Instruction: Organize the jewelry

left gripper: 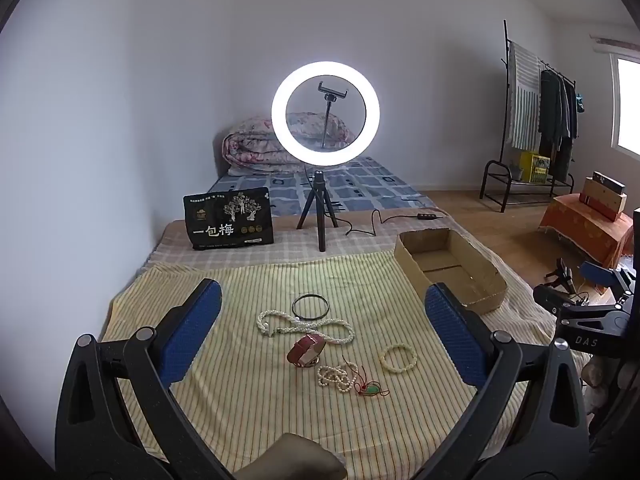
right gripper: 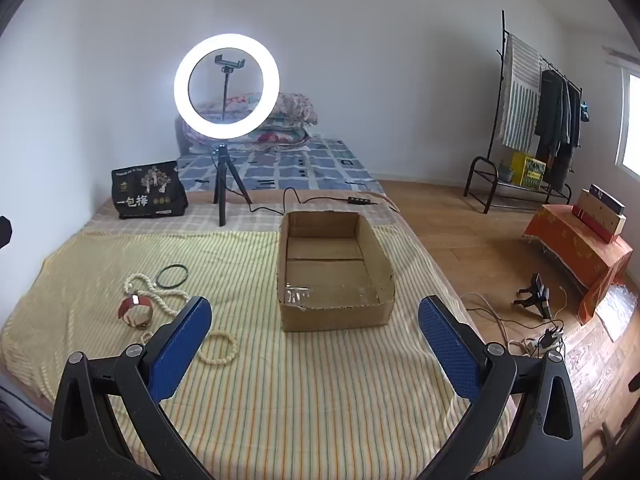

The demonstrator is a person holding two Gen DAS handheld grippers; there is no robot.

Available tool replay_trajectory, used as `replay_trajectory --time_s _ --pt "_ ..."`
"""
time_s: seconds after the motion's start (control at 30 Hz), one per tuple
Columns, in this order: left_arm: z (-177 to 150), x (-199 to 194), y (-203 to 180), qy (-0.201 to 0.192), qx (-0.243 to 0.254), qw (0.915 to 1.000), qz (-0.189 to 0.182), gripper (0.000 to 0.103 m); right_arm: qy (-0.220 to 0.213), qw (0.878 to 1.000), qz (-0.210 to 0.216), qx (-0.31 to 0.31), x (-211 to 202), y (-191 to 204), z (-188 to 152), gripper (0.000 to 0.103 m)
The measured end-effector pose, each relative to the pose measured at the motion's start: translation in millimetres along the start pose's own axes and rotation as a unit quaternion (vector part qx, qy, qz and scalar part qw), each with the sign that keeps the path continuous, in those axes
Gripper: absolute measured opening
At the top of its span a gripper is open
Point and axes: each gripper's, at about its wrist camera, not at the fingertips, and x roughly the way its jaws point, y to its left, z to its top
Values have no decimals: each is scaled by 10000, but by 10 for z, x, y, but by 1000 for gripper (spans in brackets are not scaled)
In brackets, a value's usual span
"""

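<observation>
A: Jewelry all on the striped yellow cloth [left gripper: 240,380] over the bed, none in the cardboard box [right gripper: 382,272].

B: List it?

A: Left wrist view: dark bangle [left gripper: 310,306] farthest out, long pearl necklace [left gripper: 340,330] looped just in front of it, red watch [left gripper: 306,350] lying against the necklace's near side. Short white bead string [left gripper: 334,376] just below the watch, red cord with green pendant [left gripper: 370,388] touching its right end. Cream bead bracelet [left gripper: 398,358] by itself to the right.

B: Tools?

A: Left tool [left gripper: 322,328] spread wide, blue pads apart, holding nothing, above the cloth with the pile framed between the fingers. Right tool [right gripper: 314,334] also wide open and empty, aimed at the near wall of the box.

B: Box position?

A: Right of the jewelry, on the cloth's right edge, open top, bare inside apart from clear tape on the floor. Well apart from the pieces.

B: Background?

A: Lit ring light [right gripper: 226,86] on a tripod behind the cloth, black snack bag [right gripper: 148,192] left of it.
</observation>
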Motion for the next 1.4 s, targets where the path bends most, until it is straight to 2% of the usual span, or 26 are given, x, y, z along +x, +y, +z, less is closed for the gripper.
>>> replay_trajectory --time_s 1.4 --pt "74 -52 42 -83 44 10000 21 103 -54 10000 23 -69 4 65 24 102"
